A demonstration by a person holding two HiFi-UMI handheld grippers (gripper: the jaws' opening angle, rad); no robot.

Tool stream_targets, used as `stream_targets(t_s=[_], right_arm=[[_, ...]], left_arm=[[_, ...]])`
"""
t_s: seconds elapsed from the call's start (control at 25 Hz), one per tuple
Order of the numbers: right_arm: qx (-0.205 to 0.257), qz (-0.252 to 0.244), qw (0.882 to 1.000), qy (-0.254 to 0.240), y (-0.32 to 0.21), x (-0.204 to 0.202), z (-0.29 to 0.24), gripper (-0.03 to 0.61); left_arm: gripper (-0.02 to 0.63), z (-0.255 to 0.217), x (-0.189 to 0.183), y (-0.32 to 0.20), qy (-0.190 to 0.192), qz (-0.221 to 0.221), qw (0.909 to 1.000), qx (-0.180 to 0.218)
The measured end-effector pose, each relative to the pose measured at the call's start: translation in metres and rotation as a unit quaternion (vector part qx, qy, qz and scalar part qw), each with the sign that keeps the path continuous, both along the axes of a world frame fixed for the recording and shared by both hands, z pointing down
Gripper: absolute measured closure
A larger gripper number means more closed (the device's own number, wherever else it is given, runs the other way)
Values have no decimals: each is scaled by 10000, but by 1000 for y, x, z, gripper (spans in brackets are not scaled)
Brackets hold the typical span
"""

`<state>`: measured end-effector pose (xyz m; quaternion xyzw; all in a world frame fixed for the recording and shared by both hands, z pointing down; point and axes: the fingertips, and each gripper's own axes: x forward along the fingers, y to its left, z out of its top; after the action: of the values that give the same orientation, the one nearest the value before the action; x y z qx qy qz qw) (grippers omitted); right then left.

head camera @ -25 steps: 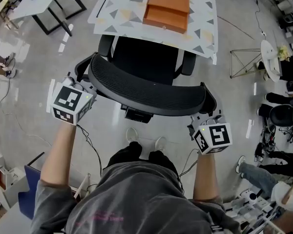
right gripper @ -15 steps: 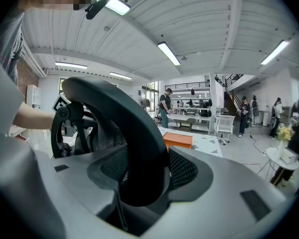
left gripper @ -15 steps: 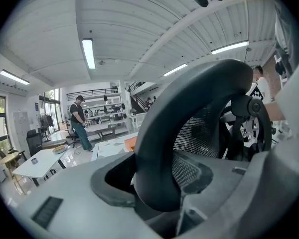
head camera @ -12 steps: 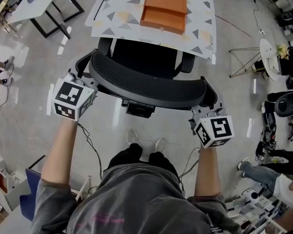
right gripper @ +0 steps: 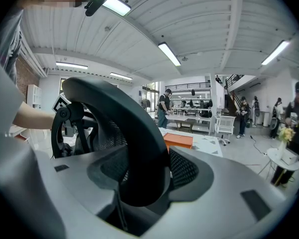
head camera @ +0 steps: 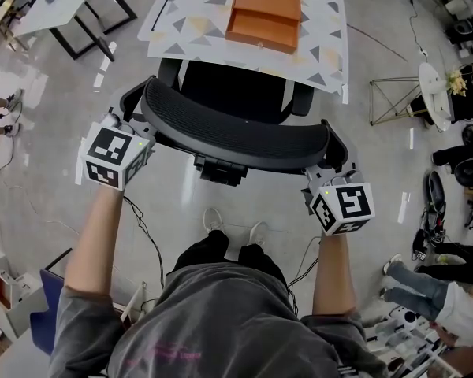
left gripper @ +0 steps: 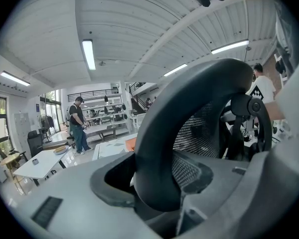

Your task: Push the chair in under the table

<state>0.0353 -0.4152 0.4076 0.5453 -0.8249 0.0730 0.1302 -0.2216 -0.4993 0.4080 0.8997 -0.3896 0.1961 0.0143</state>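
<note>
Two grips are set: my left tongs (head camera: 132, 129) and right tongs (head camera: 318, 181) are clamped on the backrest rim of the black mesh office chair (head camera: 236, 132), whose seat sits partly under the triangle-patterned white counter (head camera: 191, 24). I should push evenly to keep it square.

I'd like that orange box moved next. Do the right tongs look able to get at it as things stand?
Probably not: the right tongs are clamped on the backrest of the chair, which stands between them and the orange box on the table.
</note>
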Motion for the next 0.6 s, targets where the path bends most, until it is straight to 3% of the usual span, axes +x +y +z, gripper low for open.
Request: stream_targets(t_s=[0.24, 0.6], right_arm=[[-31, 38, 10000, -51, 1, -2, 0, 342], [-79, 128, 9998, 114, 8, -2, 1, 341]], left_arm=[[391, 0, -3, 3, -43, 29, 10000, 82], [376, -2, -8, 12, -423, 95, 9989, 189]])
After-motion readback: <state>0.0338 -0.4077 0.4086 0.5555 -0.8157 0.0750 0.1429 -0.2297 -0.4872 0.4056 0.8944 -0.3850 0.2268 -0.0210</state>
